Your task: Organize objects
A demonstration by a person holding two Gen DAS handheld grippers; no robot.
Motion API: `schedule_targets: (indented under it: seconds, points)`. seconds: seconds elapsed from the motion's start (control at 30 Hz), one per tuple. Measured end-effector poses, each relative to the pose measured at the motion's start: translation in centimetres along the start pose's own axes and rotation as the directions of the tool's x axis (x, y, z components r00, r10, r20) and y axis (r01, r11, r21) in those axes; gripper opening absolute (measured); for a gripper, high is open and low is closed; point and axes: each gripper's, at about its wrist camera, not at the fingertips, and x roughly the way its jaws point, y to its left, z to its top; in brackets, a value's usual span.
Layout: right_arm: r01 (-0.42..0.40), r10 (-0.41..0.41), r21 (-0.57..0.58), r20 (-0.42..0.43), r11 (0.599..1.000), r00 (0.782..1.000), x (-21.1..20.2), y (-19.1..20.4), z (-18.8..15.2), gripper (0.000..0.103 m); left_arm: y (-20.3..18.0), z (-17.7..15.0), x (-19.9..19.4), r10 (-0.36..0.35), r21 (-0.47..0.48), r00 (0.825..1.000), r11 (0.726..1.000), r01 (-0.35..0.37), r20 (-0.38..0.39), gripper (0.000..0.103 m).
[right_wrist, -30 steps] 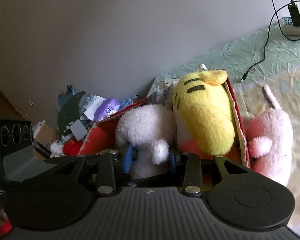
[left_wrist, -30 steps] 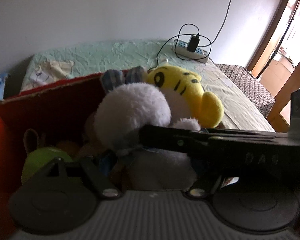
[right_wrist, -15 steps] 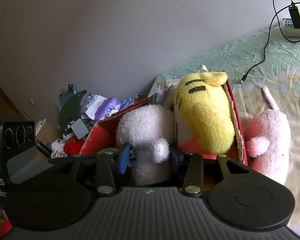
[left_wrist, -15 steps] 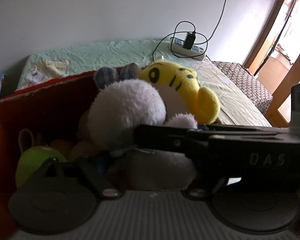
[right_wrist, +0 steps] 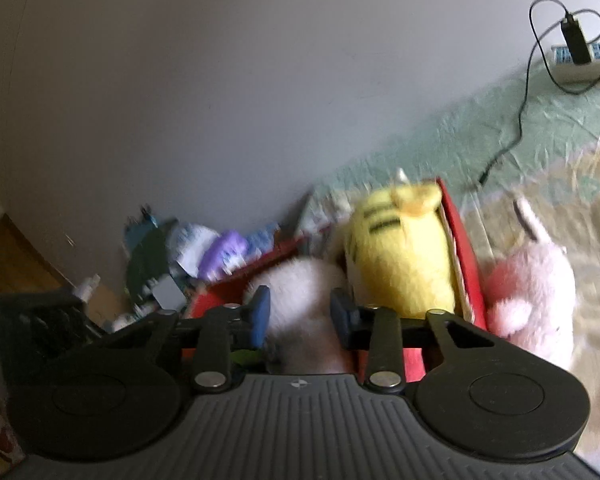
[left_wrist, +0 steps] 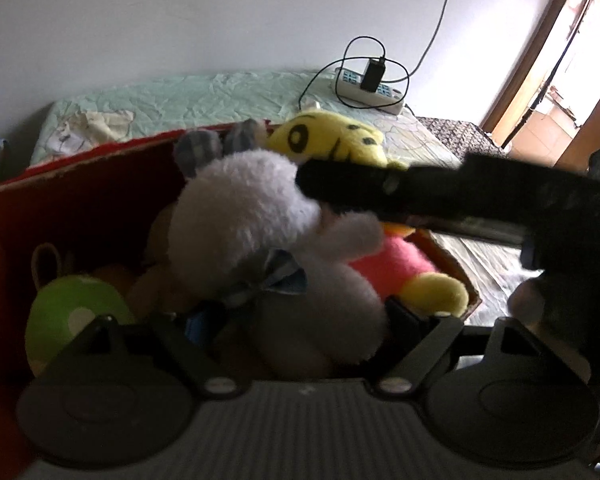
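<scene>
White wall backs a bed point(left_wrist: 220, 96) with a pale green sheet. On it sits a red box point(left_wrist: 84, 200) crammed with soft toys. From the left in the left wrist view: a green toy point(left_wrist: 72, 312) low in the box, then a white bear point(left_wrist: 252, 224) with a blue bow, then a yellow toy point(left_wrist: 328, 140) with pink lower down, leaning at the box's right wall. A power strip point(left_wrist: 368, 88) with a plugged charger lies on the bed behind.

The left tool point(left_wrist: 300, 316) has been opening; its fingers stand wide on either side of the bear's body, and whether the pads touch the plush cannot be told. The right tool point(right_wrist: 300, 314) reaches in from the right of that view, across the bear's head. Its own view is blurred: its blue pads point(right_wrist: 260, 312) have just been closing, with the bear's white plush between them, apparently pinched. Right of the box lies a pink toy point(right_wrist: 536, 292) on the bed.
</scene>
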Motion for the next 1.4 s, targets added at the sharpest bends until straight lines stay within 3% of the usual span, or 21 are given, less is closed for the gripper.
schedule_targets:
  seconds: [0.53,0.67,0.77,1.07,1.4]
  points:
    - [0.015,-0.015,-0.058,-0.006,0.998,1.000,0.6,-0.3,-1.0,0.033,1.9,-0.3,-2.9,-0.040,-0.014,0.996,0.999,0.041,0.081,0.087]
    - [0.017,-0.017,-0.063,-0.002,0.998,1.000,0.5,-0.2,-1.0,0.034,2.7,-0.3,-2.9,0.012,-0.050,0.997,0.999,-0.008,0.072,0.087]
    - [0.018,-0.018,-0.065,-0.003,0.998,1.000,0.5,-0.2,-1.0,0.034,3.2,-0.3,-2.5,0.007,-0.081,0.998,0.997,-0.002,0.062,0.089]
    - [0.026,-0.025,-0.076,0.004,0.997,1.000,0.4,-0.1,-1.1,0.032,2.4,0.1,-1.3,0.059,-0.069,0.997,0.996,-0.056,0.046,0.099]
    - [0.018,-0.018,-0.059,0.008,0.998,1.000,0.1,-0.4,-1.0,0.032,1.5,0.3,-0.8,0.101,-0.062,0.994,0.993,-0.099,0.029,0.103]
